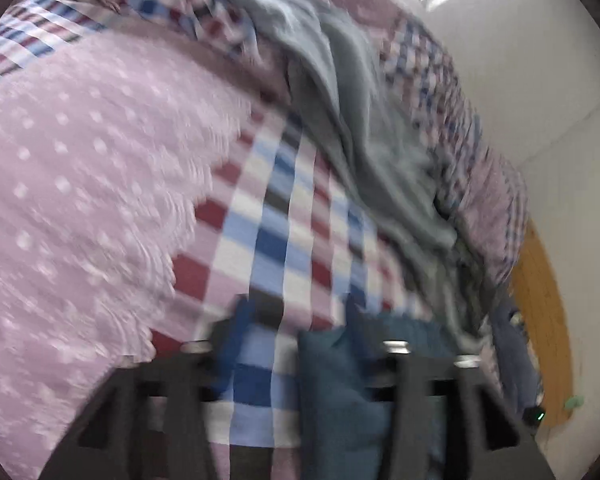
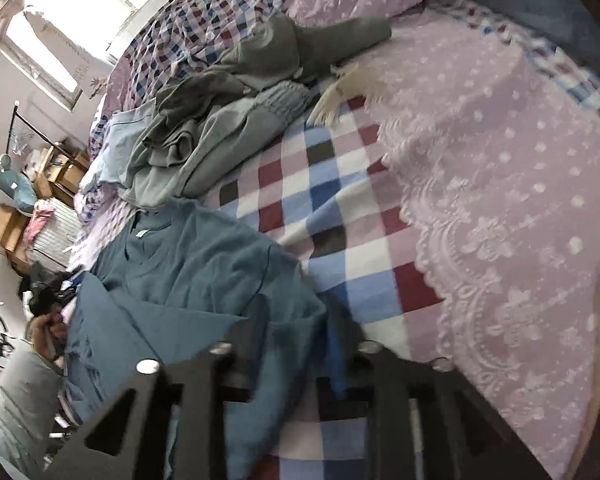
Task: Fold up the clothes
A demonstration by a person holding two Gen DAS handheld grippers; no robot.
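folding barely begun: blue shirt [image 2: 204, 264] lies rumpled on my checked bedspread [image 2: 324, 200], its cloth between the spread fingers of my right gripper [image 2: 296, 344] and left gripper [image 1: 300, 320], grip unconfirmed, while grey clothes pile [image 2: 220, 120] beyond waits untouched.

Soft daylight from a blown-out window [image 2: 80, 12] — left view motion-blurred, both bent and dark-rimmed at edges.

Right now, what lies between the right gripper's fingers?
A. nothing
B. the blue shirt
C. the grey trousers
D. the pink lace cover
B: in the right wrist view the blue shirt runs down into the right gripper, with its cloth lying between the fingers.
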